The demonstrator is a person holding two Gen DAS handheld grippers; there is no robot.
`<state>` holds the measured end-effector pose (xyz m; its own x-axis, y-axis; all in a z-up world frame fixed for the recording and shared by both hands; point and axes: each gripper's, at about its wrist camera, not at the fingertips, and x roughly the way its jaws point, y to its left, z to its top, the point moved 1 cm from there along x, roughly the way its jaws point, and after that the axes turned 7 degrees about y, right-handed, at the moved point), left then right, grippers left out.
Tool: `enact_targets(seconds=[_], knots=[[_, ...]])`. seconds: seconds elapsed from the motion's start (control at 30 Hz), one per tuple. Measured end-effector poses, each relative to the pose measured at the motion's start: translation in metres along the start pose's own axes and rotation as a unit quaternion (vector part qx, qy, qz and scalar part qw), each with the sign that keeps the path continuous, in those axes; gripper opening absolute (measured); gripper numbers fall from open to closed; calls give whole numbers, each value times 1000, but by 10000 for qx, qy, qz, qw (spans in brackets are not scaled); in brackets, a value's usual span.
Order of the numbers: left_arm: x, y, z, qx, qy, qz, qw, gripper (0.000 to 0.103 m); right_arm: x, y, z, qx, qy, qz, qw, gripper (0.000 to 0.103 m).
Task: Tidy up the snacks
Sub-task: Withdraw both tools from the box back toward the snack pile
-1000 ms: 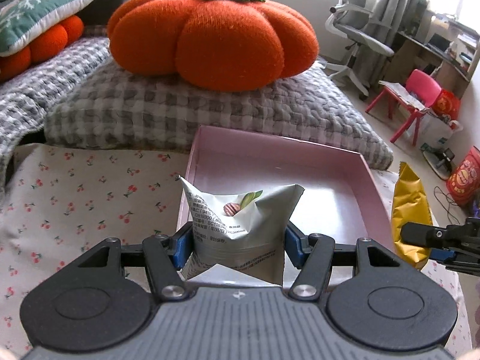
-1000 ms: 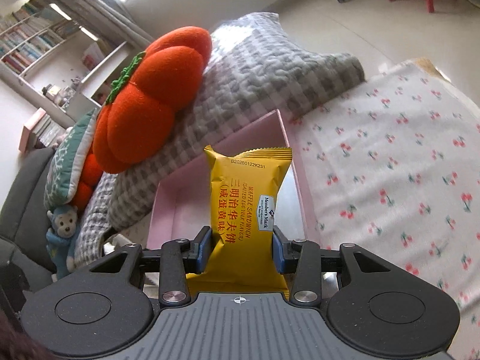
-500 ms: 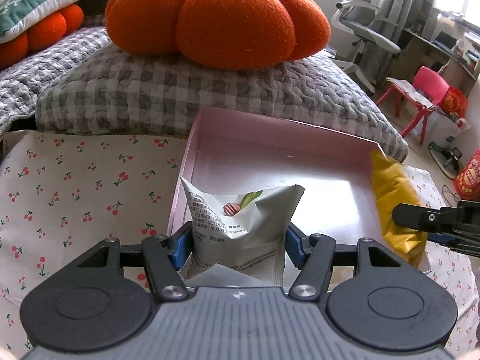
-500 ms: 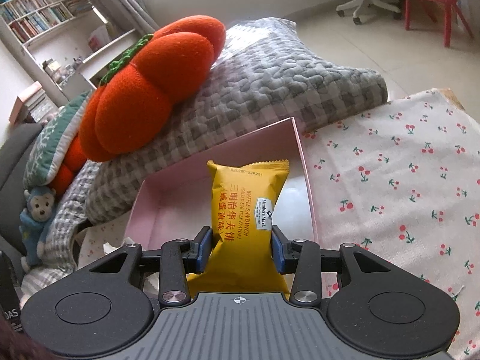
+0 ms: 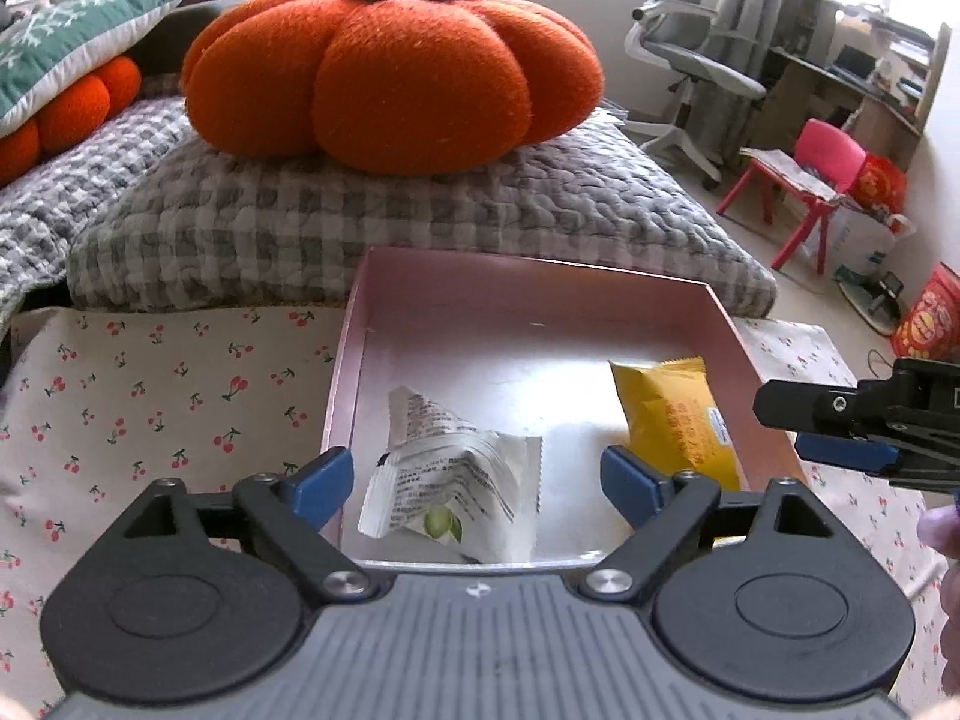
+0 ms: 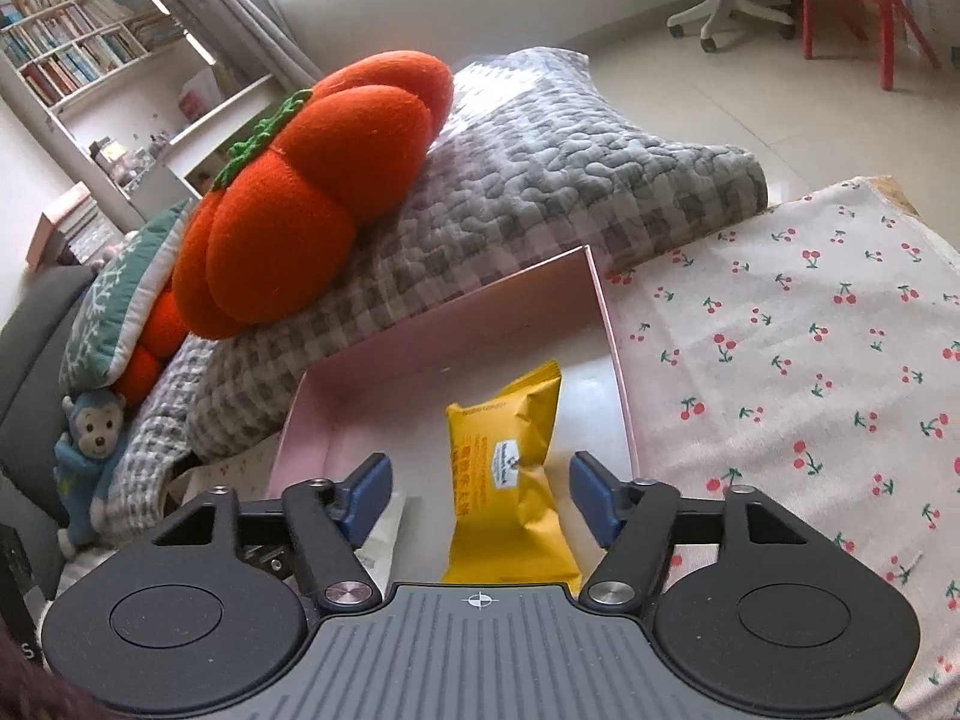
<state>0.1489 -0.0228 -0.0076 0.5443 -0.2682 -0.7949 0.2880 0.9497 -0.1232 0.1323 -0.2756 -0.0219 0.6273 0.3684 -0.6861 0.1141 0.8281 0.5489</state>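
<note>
Both tools spread wide, gripping nothing: left tool point(image 5: 477, 480) hovering over white packet point(image 5: 450, 480), right tool point(image 6: 480, 495) over yellow packet point(image 6: 510, 474), both lying inside pink box point(image 5: 528, 282); box's near edge hidden behind tool bodies.

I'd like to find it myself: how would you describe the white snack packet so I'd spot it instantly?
Find the big orange pumpkin cushion; in front of it sits a pink box. Of two packets inside, the white snack packet is the crumpled one with black print, not the yellow snack packet.

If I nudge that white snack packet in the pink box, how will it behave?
The white packet looks crumpled and puffy, so it is probably light and floppy. On the pink box's glossy floor it would likely slide, not roll.
</note>
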Motion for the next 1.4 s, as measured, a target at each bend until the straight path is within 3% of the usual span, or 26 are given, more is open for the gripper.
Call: enact_targets(seconds=[0.23,0.57,0.73,0.83,1.0,1.4], knots=[[-20,-4,-10,8,42,-11,10000,100,-19,14,-8,-189,30,-131,9997,77],[-45,-6,-28,25,141,216,9997,103,-49,38,-32,-577,56,-410,9975,86],[-57,1,-42,-255,259,163,9992,103,-59,43,-48,-638,71,-618,9960,89],[-60,6,-48,-400,380,319,9980,103,-61,42,-59,-665,142,-722,9951,89],[-65,21,-68,-498,198,280,9982,103,-66,37,-77,-763,-2,-787,9940,91],[-60,53,-99,-125,-69,582,9982,103,-75,21,-96,-1406,-142,-759,9870,95]])
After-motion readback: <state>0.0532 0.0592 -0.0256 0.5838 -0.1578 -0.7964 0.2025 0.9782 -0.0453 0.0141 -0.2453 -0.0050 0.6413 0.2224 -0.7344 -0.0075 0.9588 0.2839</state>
